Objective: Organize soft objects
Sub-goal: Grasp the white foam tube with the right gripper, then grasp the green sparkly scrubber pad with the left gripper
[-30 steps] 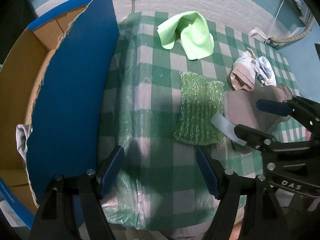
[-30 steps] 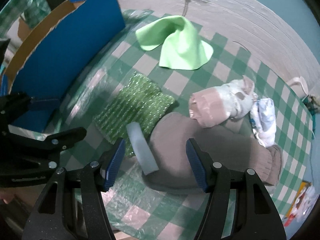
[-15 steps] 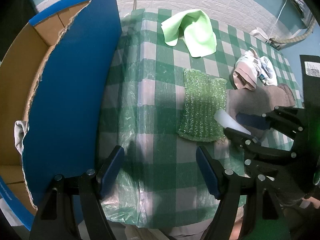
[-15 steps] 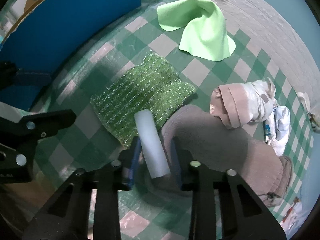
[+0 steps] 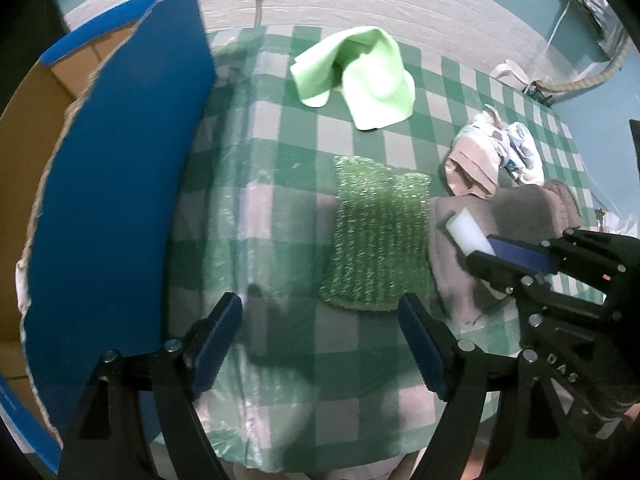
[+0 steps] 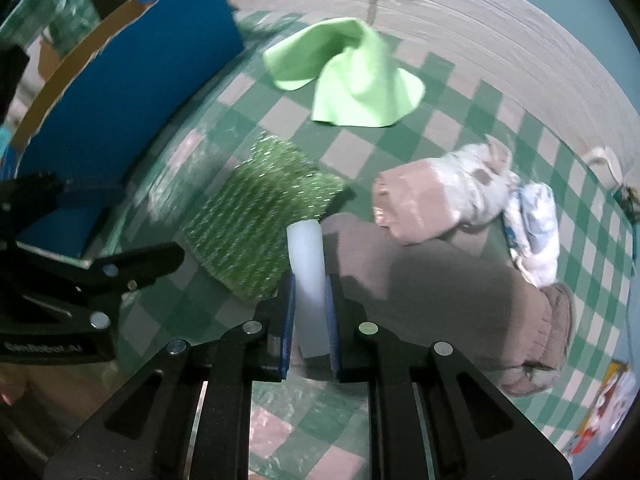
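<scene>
A white foam block [image 6: 306, 280] is clamped between the blue pads of the right gripper [image 6: 308, 320], low in the middle of the right wrist view; its far end juts out above the fingers. In the left wrist view the same block [image 5: 468, 232] is seen at the right edge, held over a grey-brown knitted cloth [image 5: 496, 216].

The left gripper [image 5: 320, 344] is held over bare checked cloth at the bottom of its view, its fingers set wide and opening, with nothing between them.

The table [image 5: 280, 208] is covered by a green and white checked cloth under clear plastic. A green bubble-wrap sheet [image 6: 260, 216] lies flat at mid-frame, just left of the block, its edge touching the knitted cloth. A light green cloth [image 6: 352, 76] is heaped toward the top centre, well apart from the rest. A bundle of beige and white fabric [image 6: 448, 196] is seen at the right, resting against the knitted cloth, with a blue and white piece beside it.

A cardboard box [image 5: 24, 128] with a raised blue flap [image 5: 116, 184] fills the left side; a scrap of white material shows at its edge, the rest of its inside being hidden.
</scene>
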Tool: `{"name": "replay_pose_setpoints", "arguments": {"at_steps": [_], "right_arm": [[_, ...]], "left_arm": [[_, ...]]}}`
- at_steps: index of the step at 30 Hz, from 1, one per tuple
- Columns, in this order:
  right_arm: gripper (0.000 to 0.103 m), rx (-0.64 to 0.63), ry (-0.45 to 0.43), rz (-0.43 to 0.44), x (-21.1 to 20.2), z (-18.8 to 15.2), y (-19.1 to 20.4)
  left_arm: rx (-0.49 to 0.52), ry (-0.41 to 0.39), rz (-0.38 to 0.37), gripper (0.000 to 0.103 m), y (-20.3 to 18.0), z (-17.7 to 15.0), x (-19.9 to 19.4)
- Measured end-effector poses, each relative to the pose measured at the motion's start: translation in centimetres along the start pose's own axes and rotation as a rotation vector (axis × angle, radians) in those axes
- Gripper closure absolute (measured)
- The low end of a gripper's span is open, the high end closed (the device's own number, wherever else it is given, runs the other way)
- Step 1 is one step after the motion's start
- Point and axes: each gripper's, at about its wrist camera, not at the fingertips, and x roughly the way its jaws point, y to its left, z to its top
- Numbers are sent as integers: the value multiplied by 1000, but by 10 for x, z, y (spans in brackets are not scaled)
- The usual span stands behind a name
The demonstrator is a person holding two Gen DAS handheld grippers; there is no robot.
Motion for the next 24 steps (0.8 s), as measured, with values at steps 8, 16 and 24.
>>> {"name": "replay_pose_setpoints", "arguments": {"at_steps": [8, 16, 24], "right_arm": [[90, 66, -34, 4, -14, 2, -19], [90, 116, -49, 12, -22, -2, -34], [90, 149, -56, 21, -21, -6, -47]], "left_arm": [[12, 21, -20, 17, -18, 12, 18], [46, 37, -7, 14, -36, 19, 33], [137, 20, 81, 10, -58, 18, 44]]}}
